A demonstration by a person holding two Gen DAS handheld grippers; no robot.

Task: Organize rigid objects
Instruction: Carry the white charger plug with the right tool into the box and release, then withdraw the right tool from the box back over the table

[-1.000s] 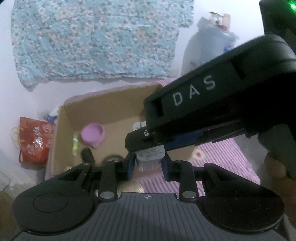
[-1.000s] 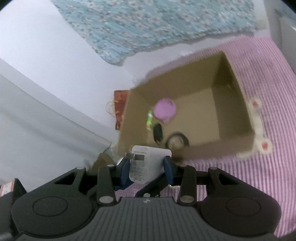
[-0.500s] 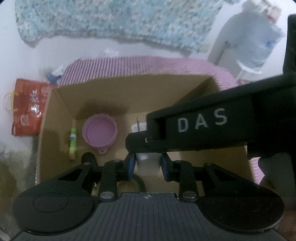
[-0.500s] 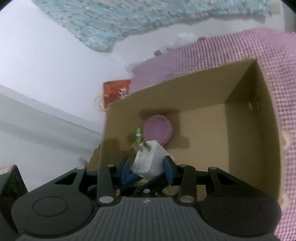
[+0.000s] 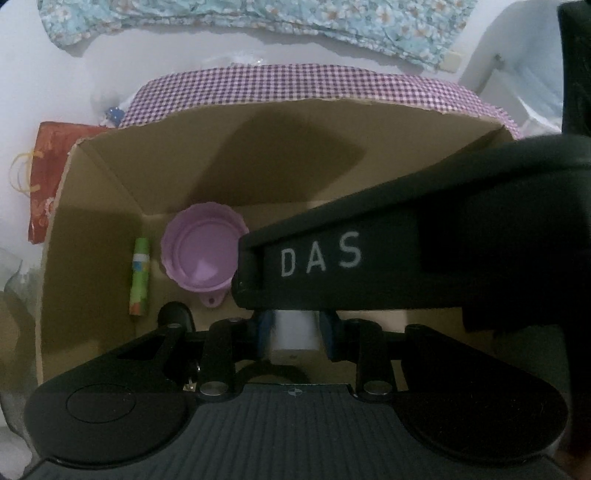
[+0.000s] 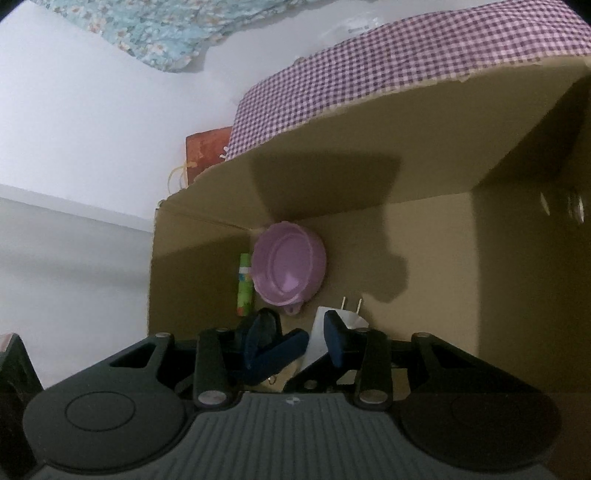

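Note:
Both grippers reach down into an open cardboard box. My left gripper is shut on a white charger, with the black right gripper body marked DAS lying across in front of it. In the right wrist view my right gripper has its blue fingers spread, and the white charger with two prongs up sits beside the right finger, low in the box. A purple bowl and a green tube lie on the box floor.
A black round object lies on the box floor near the left fingers. The box stands on a purple checked cloth. A red bag stands outside the box's left wall. A floral cloth hangs on the white wall behind.
Both grippers moved forward and down into the box. My right gripper, which held the charger, has opened; the charger now sits lower, with its prongs pointing up.

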